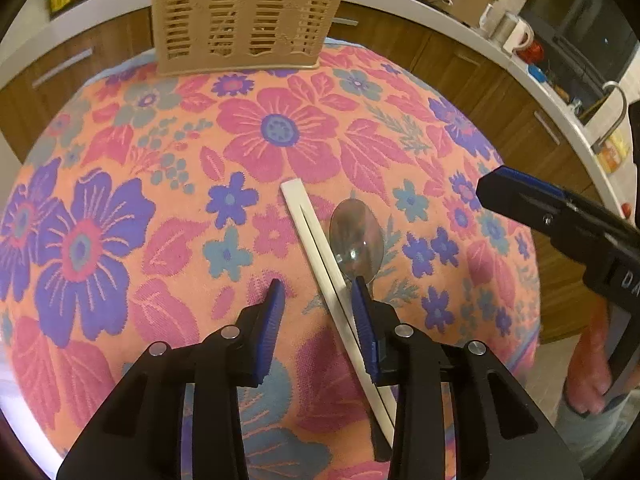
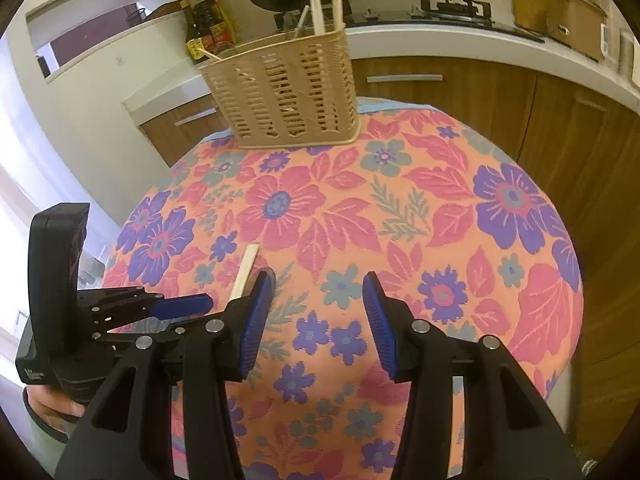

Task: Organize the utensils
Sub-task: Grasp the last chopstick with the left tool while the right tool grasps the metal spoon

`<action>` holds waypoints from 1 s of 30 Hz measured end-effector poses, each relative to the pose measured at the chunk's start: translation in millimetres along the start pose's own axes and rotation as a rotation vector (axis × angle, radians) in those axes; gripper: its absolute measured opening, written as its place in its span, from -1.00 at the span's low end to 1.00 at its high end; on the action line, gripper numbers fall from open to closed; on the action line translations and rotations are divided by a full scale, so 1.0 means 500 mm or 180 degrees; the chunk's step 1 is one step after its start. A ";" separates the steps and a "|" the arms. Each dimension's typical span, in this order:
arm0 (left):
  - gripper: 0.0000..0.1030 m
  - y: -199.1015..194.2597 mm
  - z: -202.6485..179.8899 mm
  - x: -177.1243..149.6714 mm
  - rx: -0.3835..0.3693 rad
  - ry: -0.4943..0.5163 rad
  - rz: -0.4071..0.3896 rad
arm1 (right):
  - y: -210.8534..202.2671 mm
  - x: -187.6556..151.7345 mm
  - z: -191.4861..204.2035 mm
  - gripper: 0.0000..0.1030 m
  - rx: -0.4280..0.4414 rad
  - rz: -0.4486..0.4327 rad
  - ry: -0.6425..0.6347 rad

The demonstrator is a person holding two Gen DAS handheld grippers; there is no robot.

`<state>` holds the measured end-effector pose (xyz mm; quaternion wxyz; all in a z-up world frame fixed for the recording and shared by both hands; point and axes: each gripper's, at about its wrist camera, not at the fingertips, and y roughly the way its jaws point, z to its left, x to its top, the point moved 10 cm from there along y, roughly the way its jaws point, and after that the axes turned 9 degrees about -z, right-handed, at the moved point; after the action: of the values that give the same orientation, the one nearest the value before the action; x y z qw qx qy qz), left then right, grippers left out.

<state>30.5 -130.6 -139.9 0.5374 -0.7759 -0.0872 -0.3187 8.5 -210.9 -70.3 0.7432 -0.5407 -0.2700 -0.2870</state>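
On the floral cloth (image 1: 280,128) covering the counter lie 1 metal spoon (image 1: 356,236) and 1 pair of white chopsticks (image 1: 320,248), side by side. The left tool (image 1: 318,300) hangs over them, its jaws apart and gripping nothing. The right tool (image 2: 318,300) is likewise released and empty. 1 beige slotted basket (image 2: 288,88) at the far edge holds 3 upright sticks (image 2: 318,12).

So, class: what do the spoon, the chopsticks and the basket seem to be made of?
Spoon: probably polished metal, grey with mirror-like glints. Chopsticks: matte off-white, perhaps plastic or pale wood. Basket: likely moulded beige plastic, given its regular slotted walls.
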 end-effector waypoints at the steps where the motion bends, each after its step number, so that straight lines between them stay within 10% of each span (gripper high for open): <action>1: -0.37 0.001 -0.003 0.000 0.0031 0.0030 0.0009 | 0.001 -0.001 -0.003 -0.15 0.0008 0.0012 0.0026; 10: -0.75 0.008 -0.001 0.004 0.0410 0.0407 0.0009 | 0.011 -0.013 -0.011 -0.15 0.0065 0.0101 0.0132; 21: -0.78 -0.042 0.099 0.005 0.0376 -0.0176 -0.0142 | 0.068 -0.095 0.094 -0.25 0.0375 0.0775 0.0099; 27: -0.78 -0.056 0.138 0.006 0.0403 -0.0337 -0.0179 | 0.109 -0.121 0.139 -0.36 0.0073 0.0867 -0.0260; 30: -0.78 -0.054 0.138 0.005 0.0385 -0.0349 -0.0183 | 0.116 -0.126 0.161 -0.73 -0.0197 0.0792 -0.0751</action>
<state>47.3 -58.7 -132.6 0.5684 -0.7554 -0.1578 -0.2852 -0.4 -110.5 -131.1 0.7191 -0.6226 -0.2774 -0.1355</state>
